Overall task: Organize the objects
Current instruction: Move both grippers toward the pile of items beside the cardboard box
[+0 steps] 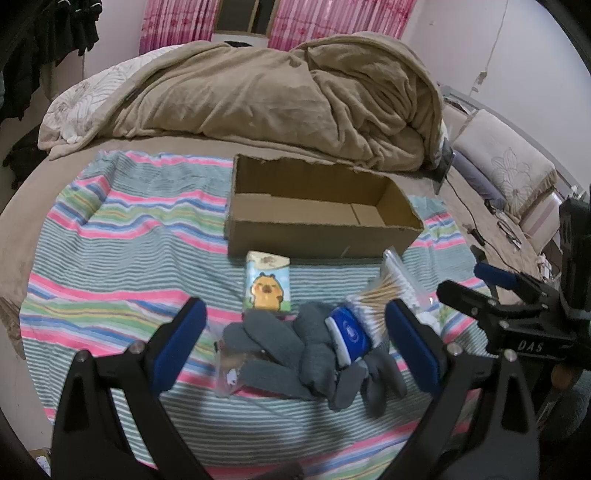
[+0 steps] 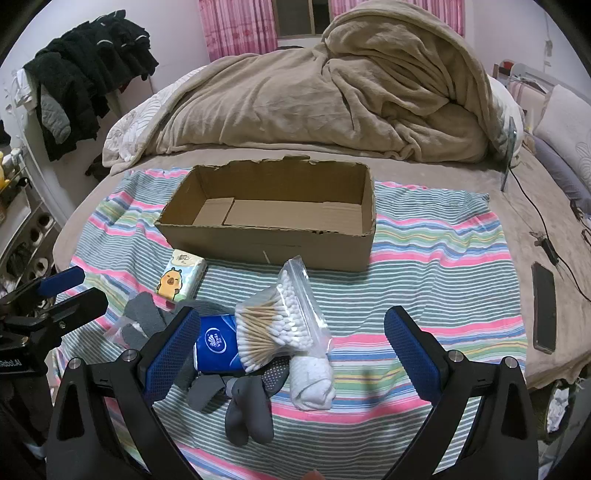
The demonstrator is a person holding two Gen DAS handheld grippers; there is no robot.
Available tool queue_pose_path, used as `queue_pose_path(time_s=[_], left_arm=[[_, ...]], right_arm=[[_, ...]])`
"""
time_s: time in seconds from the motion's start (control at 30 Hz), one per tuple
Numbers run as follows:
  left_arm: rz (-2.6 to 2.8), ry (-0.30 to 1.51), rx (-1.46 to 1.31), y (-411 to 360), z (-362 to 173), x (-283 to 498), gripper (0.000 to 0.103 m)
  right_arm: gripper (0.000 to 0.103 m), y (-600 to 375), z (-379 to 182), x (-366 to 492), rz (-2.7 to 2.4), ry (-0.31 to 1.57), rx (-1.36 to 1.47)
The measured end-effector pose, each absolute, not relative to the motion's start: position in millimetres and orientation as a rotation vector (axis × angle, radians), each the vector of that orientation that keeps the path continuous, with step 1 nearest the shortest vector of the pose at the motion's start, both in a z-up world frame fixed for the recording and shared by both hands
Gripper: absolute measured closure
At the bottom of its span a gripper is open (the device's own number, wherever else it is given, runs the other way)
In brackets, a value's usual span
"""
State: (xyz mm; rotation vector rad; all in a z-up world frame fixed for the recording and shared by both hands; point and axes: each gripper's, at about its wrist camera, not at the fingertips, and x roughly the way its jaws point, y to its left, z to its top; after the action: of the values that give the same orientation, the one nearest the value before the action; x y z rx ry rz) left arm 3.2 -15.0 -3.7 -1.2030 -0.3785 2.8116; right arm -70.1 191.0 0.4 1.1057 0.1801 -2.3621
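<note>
Both grippers' jaws gape wide, the cotton-swab bag (image 2: 275, 325) seemingly between the right gripper's (image 2: 295, 347).

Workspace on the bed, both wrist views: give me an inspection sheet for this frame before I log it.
Surface: striped cloth spread over the bed.
Job's things: cardboard box open, nothing inside; capybara tissue pack in front of it; bag of cotton swabs lying on the blue tissue pack; grey gloves; rolled white socks.
Clutter: phone on the bed's right side; small clear bag by the gloves.
Grippers: left gripper and right gripper both open, holding nothing.
Cables: black cable running towards the phone.
Surroundings: rumpled beige blanket, pink curtains, dark clothes hanging at left.
</note>
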Motion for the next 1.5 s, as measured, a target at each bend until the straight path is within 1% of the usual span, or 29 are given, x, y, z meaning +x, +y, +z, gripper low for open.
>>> queue_pose_path(time_s=[1.07, 1.5], left_arm=[[2.778, -0.414, -1.220, -16, -13, -2, 0.005], [2.698, -0.465, -1.339, -18, -46, -14, 0.005]], right_arm=[[0.002, 188, -5, -72, -2.347, 0.180, 1.121], [0.002, 183, -22, -87, -2.316, 0.184, 1.173]])
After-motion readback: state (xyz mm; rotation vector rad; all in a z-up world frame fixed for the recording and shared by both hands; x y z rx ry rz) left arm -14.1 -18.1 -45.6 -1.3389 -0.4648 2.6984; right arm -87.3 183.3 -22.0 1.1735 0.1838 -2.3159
